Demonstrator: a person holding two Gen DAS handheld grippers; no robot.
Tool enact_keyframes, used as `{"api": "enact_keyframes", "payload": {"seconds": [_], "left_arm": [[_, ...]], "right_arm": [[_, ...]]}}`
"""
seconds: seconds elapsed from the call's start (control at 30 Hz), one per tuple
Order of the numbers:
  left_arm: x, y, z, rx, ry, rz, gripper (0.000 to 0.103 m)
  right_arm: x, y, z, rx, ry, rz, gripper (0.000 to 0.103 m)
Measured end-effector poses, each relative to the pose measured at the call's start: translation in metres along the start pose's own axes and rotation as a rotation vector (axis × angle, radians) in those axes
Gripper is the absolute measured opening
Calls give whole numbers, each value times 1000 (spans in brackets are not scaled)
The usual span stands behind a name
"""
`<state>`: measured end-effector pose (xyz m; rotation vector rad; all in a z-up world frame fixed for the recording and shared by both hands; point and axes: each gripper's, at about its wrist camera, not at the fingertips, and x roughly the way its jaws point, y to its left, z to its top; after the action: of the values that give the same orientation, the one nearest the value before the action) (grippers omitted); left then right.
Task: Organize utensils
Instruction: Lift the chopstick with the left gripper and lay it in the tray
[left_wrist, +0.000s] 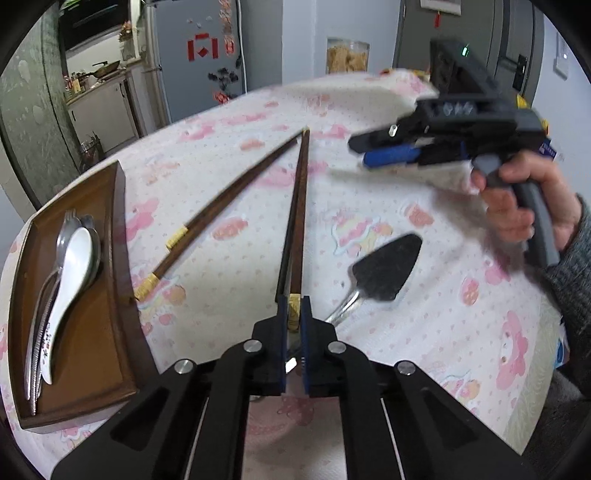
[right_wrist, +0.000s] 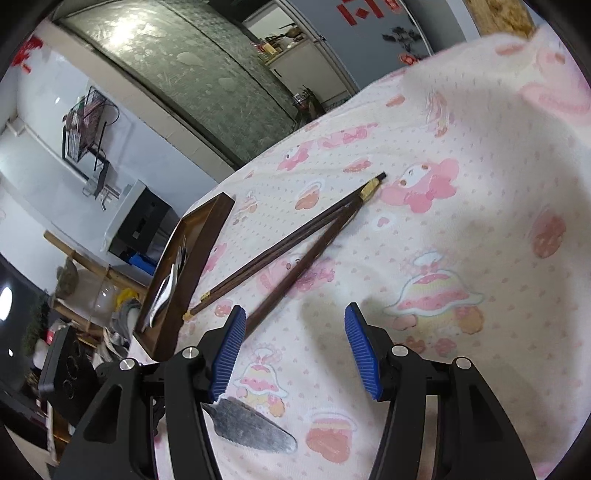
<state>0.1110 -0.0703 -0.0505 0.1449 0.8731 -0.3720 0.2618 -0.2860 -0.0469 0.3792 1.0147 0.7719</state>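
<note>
My left gripper (left_wrist: 294, 301) is shut on the gold-banded end of a pair of dark wooden chopsticks (left_wrist: 297, 214) that point away across the table. A second pair of chopsticks (left_wrist: 218, 218) lies on the cloth to the left, near the brown wooden tray (left_wrist: 96, 332). The tray holds a white ceramic spoon (left_wrist: 72, 273) and metal cutlery. A metal cake server (left_wrist: 380, 269) lies right of my left gripper. My right gripper (right_wrist: 295, 347) is open and empty above the cloth; it also shows in the left wrist view (left_wrist: 373, 147). Both chopstick pairs (right_wrist: 295, 236) and the cake server (right_wrist: 255, 424) show in the right wrist view.
The round table wears a white cloth with pink cartoon prints (left_wrist: 424, 332). The tray (right_wrist: 199, 236) sits at the table's left edge. A fridge (left_wrist: 199, 55) and kitchen counter stand beyond the table.
</note>
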Motion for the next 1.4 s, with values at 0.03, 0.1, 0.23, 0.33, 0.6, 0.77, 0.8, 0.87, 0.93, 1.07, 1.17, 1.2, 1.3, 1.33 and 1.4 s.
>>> {"api": "enact_keyframes", "payload": {"seconds": [0.03, 0.1, 0.23, 0.33, 0.6, 0.77, 0.8, 0.87, 0.93, 1.07, 1.17, 1.2, 1.3, 1.33, 1.4], "left_arm": [[-4, 1, 2, -10, -13, -10, 6], [-12, 1, 7, -20, -36, -43, 6], [-17, -4, 11, -11, -52, -63, 6], [-20, -8, 10, -9, -58, -89, 6], [-30, 4, 2, -20, -86, -88, 6], [-46, 28, -11, -44, -108, -48, 6], [-50, 36, -14, -54, -111, -36, 6], [-59, 56, -22, -95, -118, -18, 6], [-66, 76, -30, -130, -122, 5, 6], [-79, 110, -41, -174, -119, 72, 7], [-84, 126, -45, -188, -100, 120, 7], [-86, 133, -47, -194, -94, 138, 7], [-87, 147, -50, -200, -80, 167, 7], [-85, 151, -50, -205, -73, 180, 7], [-80, 160, -52, -218, -60, 195, 7]], "right_arm": [[3, 0, 1, 9, 5, 5, 57], [9, -1, 2, 33, 14, 24, 57], [20, -1, 6, 96, 13, 86, 57], [25, 1, 9, 108, 4, 69, 52], [31, 23, 15, 71, -19, 24, 15], [51, 62, 25, 21, -13, 49, 14], [59, 73, 29, 10, -9, 61, 13], [76, 98, 35, -20, -1, 79, 13], [92, 118, 40, -42, 8, 94, 12], [134, 154, 49, -65, 48, 122, 11], [159, 170, 51, -81, 72, 123, 11], [167, 174, 51, -84, 79, 123, 11], [184, 178, 52, -86, 95, 116, 11], [190, 179, 51, -86, 101, 115, 11], [199, 182, 48, -76, 115, 119, 11]]}}
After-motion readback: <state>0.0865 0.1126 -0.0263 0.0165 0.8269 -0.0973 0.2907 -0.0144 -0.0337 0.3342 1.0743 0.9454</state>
